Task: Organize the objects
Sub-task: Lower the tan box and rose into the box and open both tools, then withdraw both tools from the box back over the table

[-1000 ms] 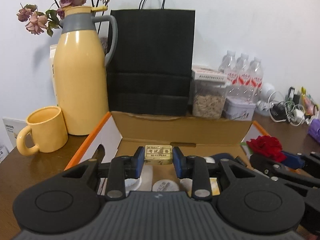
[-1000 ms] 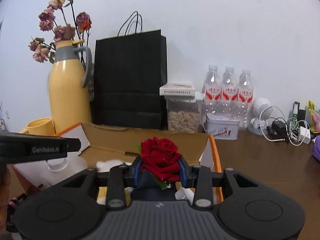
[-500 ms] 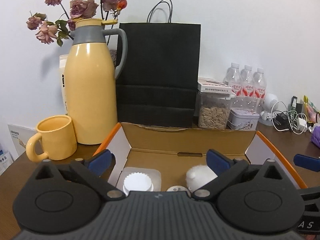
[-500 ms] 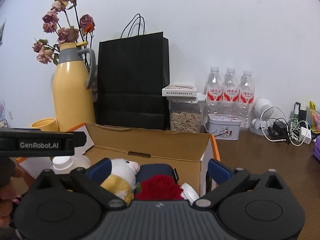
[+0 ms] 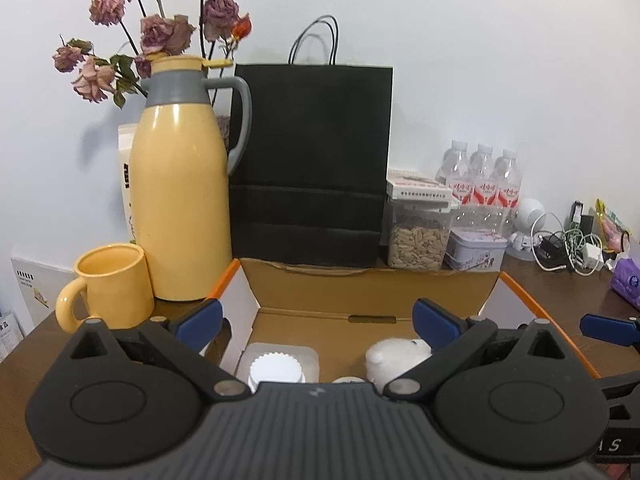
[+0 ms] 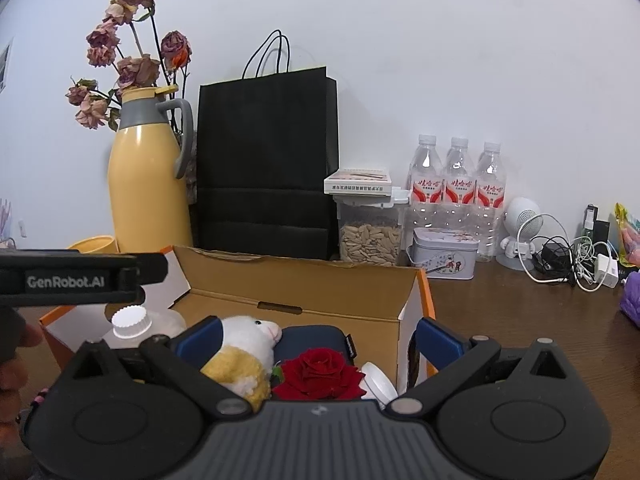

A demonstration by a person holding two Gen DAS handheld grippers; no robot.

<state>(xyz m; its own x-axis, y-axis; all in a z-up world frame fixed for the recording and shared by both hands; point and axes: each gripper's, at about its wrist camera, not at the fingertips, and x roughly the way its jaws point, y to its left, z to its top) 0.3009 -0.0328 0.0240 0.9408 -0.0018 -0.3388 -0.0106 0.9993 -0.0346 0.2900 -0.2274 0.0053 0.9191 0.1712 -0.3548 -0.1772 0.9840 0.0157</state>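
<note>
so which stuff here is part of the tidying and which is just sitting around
In the job: cardboard box, red rose, plush toy, white-capped bottle.

Lying about: yellow thermos, yellow mug, black paper bag, water bottles, tin.

Even, soft indoor light — sharp focus, faint wall shadows, fisheye bending with dark corners.

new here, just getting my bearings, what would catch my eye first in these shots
The tall yellow thermos jug at back left, dried roses rising behind it, beside a black paper bag. In front sits the open cardboard box, holding a red rose and a plush toy. Both grippers hover open over it.
</note>
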